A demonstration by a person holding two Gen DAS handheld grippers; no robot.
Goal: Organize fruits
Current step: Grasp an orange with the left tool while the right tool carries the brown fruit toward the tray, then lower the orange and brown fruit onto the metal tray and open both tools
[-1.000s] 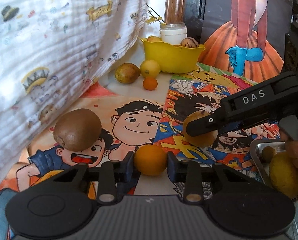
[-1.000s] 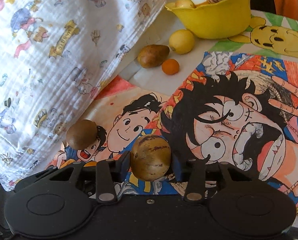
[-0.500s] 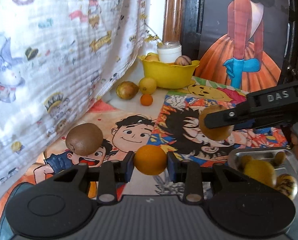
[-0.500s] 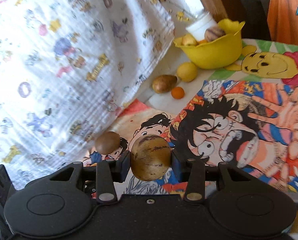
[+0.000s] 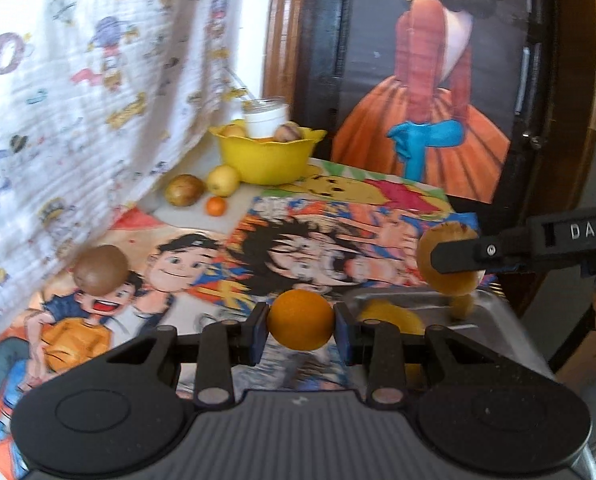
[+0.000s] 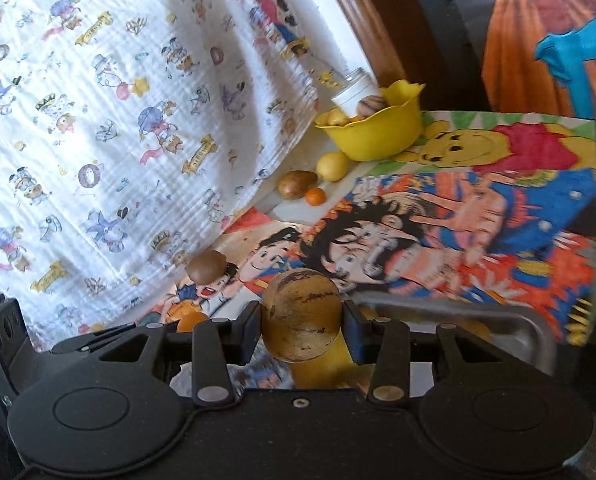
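My left gripper [image 5: 300, 330] is shut on a small orange [image 5: 298, 312], held above the cartoon table mat. My right gripper [image 6: 302, 334] is shut on a round yellow-brown streaked fruit [image 6: 300, 304]. In the left wrist view that right gripper [image 5: 448, 266] reaches in from the right, holding its fruit [image 5: 454, 284] over the far end of a metal tray [image 5: 494, 316]. A yellow fruit [image 5: 392, 316] lies in the tray. A brown round fruit [image 5: 101, 269] rests on the mat at the left.
A yellow bowl [image 5: 266, 160] with fruit and a white jar stands at the back. Before it lie a brownish fruit [image 5: 184, 190], a lemon [image 5: 223, 180] and a tiny orange [image 5: 216, 206]. A printed cloth [image 6: 98, 120] hangs along the left side. The tray [image 6: 530, 330] sits at the table's near right.
Both grippers have risen and drawn back toward the tray, each still holding its fruit. The right gripper's fruit moved right, from over the mat to above the tray.
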